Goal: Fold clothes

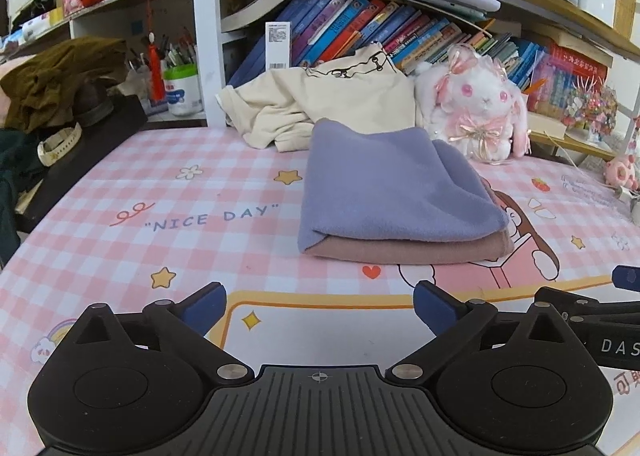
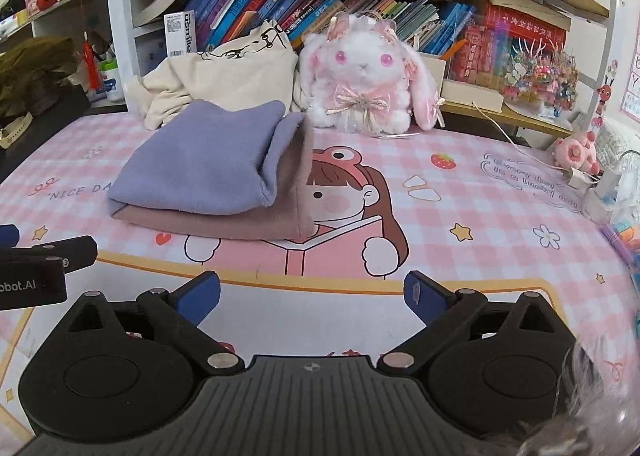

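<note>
A folded lavender cloth (image 1: 392, 184) lies on top of a folded dusty-pink cloth (image 1: 420, 252) in the middle of the pink checked desk mat (image 1: 160, 192). The pile also shows in the right wrist view, lavender (image 2: 200, 168) over pink (image 2: 240, 222). A crumpled cream garment (image 1: 320, 104) lies behind the pile against the books; it also shows in the right wrist view (image 2: 224, 72). My left gripper (image 1: 318, 306) is open and empty, just in front of the pile. My right gripper (image 2: 312, 296) is open and empty, in front and to the right of the pile.
A white plush rabbit (image 2: 368, 68) sits behind the pile to the right. Bookshelves (image 1: 400, 28) line the back. An olive garment (image 1: 60, 72) and a watch (image 1: 60, 144) lie at the far left. A small pink toy (image 2: 576, 152) and cables (image 2: 600, 180) sit at the right edge.
</note>
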Demonstrator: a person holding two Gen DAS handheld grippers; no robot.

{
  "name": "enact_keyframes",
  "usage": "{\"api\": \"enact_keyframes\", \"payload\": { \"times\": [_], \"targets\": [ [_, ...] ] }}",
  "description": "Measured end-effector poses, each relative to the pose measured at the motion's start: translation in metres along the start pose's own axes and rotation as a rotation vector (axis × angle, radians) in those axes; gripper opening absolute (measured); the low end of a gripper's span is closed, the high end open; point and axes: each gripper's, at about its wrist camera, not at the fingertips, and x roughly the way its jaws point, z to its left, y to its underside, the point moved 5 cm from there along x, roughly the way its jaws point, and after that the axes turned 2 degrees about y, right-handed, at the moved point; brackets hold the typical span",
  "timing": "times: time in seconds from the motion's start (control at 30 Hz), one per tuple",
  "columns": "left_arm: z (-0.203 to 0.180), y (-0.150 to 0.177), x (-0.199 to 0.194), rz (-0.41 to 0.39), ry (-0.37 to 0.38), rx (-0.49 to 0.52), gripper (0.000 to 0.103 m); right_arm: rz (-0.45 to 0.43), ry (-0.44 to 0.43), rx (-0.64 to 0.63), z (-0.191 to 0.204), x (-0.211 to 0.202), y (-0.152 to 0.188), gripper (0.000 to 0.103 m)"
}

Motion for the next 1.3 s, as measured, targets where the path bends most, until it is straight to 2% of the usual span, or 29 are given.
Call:
{"api": "enact_keyframes", "payload": {
  "times": [0.5,1.3],
  "targets": [
    [-0.0011,0.0035,-0.0006,0.021,-0.017,-0.006,0.103,0.026,0.002,0.024,-0.0066,-0.0007,0.0043,0.1],
    [-0.0026,0.001,-0.0012,0.012,-0.008,-0.008,0.103,0.039,-0.005,0.016,-0.0058,0.0024,0.003,0.1]
  ]
}}
